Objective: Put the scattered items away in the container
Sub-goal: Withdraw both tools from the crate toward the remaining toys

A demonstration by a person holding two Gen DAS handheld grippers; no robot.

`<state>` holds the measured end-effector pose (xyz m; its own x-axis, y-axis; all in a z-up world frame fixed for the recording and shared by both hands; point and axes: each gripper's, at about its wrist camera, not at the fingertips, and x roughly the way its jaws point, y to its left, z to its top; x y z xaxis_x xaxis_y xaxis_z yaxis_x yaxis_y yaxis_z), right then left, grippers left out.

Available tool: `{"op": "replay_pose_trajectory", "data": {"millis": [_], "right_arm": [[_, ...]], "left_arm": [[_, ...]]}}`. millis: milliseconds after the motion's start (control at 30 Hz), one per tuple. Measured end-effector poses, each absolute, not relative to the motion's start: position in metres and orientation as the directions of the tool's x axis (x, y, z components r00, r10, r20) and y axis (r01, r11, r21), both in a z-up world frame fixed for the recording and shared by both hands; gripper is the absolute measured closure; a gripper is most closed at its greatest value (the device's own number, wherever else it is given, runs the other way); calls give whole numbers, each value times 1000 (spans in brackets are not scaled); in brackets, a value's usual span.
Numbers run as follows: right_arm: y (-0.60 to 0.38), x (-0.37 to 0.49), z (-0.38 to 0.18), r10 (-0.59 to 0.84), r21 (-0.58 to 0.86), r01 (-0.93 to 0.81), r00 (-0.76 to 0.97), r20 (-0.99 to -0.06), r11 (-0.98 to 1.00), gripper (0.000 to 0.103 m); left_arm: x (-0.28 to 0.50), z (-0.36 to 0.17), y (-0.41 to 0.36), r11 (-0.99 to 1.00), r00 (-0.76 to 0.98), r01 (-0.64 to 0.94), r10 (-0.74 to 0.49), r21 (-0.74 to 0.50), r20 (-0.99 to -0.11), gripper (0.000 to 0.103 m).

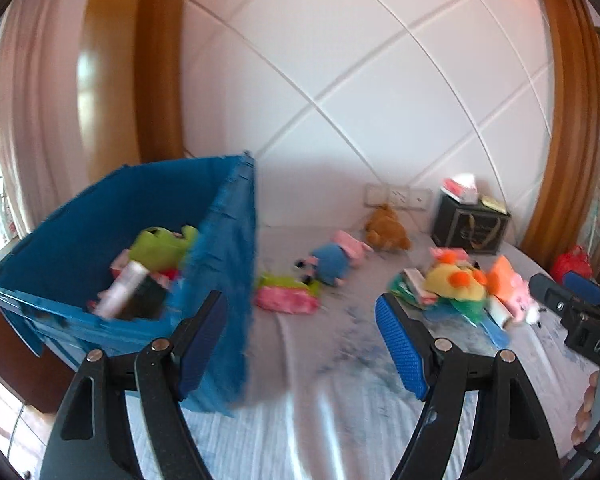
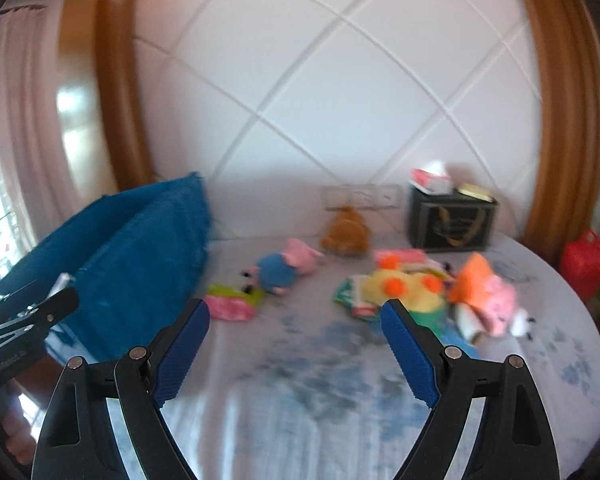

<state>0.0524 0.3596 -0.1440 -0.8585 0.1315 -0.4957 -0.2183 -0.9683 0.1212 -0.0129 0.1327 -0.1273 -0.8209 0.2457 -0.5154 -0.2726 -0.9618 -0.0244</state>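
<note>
Left gripper: we see our blue-padded fingers spread wide at the bottom of the left wrist view, with nothing between them but bare sheet.
Right gripper: our fingers stand spread here too, low in the right wrist view, and they pinch nothing.
Bed sheet: pale with blue flecks, it fills the lower middle of both views under the fingers.
Blue container: it sits at the left of the left wrist view; its near corner lies behind our left finger. Inside we make out a green soft toy and a white tube.
Pink packet: it lies just right of the container's wall, above the gap between the left gripper's fingers and apart from them.
Blue plush: it rests just beyond the pink packet, toward centre frame.
Toy pile: a yellow plush with orange spots, an orange piece and a pink plush are heaped at centre right, just above our right finger in the left wrist view; whether the finger touches the heap we cannot tell through the blur.
Brown plush: it sits farther back, near the wall.
Black box: it stands at the far right by the wall, with a tissue pack on top.
Wall: white panels with diagonal seams fill the upper frame.
</note>
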Motion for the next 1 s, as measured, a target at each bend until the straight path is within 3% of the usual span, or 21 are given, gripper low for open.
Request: {"op": "replay_pose_trajectory", "data": {"millis": [267,633,1000], "right_arm": [[439,95,-158,257,170,-390,-819,-513,-905,14],[494,147,-173,458,71,-631,-631,-626,-772,14],[594,157,-206,426,121,-642,-626,-653,-757,14]], "left_arm": [[-7,-129,193,-926,-786,-379,317,7,-531,27],[-36,-175,237,-868,-649,-481,447,-123,-616,27],[-26,-185,324,-877,-659,-475,406,-68,-634,27]]}}
